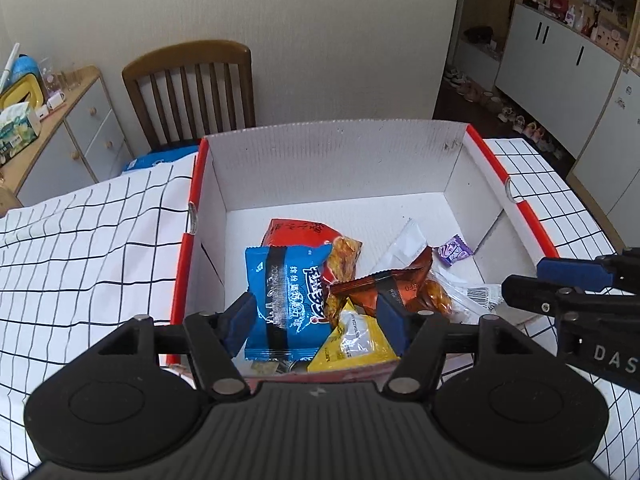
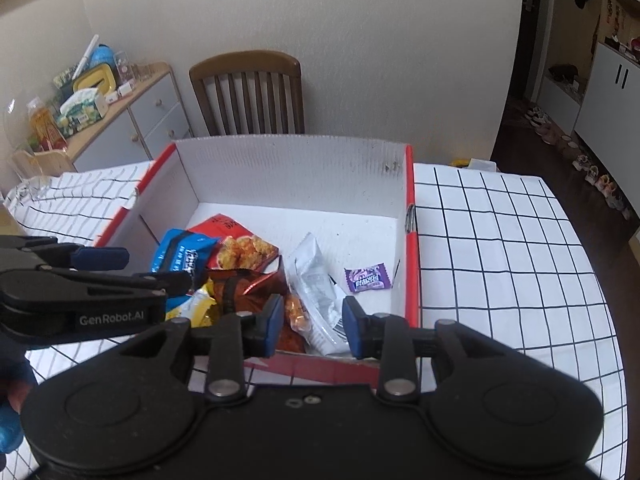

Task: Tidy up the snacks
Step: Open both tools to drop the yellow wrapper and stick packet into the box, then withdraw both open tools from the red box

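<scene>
Left claw (image 1: 316, 320) open above the blue packet (image 1: 286, 300) in the box (image 1: 320, 152); right claw (image 2: 310, 326) open, empty. Lift both straight up w/o snagging wrappers, then fetch more.

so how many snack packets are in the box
6 visible: blue packet front left, red bag behind it, yellow and brown front middle, white, purple candy right. More may be hidden.

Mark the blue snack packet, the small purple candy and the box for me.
blue snack packet (image 1: 286, 300), left wrist view, middle of its face.
small purple candy (image 2: 368, 278), right wrist view, centre of wrapper.
box (image 2: 296, 160), right wrist view, far inner wall.
</scene>
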`<control>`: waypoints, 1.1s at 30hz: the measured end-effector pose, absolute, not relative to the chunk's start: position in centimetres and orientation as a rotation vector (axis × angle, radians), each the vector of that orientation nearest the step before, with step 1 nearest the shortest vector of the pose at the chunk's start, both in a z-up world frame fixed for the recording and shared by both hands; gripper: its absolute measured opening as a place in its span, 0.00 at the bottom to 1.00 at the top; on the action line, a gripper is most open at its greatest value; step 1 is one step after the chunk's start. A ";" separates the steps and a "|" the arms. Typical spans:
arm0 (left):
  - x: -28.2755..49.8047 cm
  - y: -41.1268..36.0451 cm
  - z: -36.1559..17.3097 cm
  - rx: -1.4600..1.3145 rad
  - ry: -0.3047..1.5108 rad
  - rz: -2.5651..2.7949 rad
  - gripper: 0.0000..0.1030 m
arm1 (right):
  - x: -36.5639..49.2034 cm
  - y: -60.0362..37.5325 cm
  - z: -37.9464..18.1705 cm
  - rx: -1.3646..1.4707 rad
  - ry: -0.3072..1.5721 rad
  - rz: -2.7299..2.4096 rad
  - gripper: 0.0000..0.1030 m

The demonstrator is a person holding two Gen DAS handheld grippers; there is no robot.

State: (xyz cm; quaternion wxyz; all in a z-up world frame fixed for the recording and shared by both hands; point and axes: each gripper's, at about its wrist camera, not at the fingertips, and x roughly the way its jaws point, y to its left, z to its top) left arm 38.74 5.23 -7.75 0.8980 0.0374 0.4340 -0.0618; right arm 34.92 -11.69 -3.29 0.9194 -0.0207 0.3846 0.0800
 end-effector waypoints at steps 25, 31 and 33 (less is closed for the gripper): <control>30.6 3.2 -2.5 0.070 0.792 -0.135 0.63 | 27.5 -13.7 1.0 -0.041 0.665 0.221 0.54; 28.2 2.7 -1.5 0.061 0.772 -0.140 0.63 | 25.1 -14.2 1.8 -0.049 0.631 0.238 0.60; 27.4 2.7 -1.2 0.051 0.766 -0.146 0.63 | 24.4 -14.4 2.1 -0.042 0.620 0.245 0.62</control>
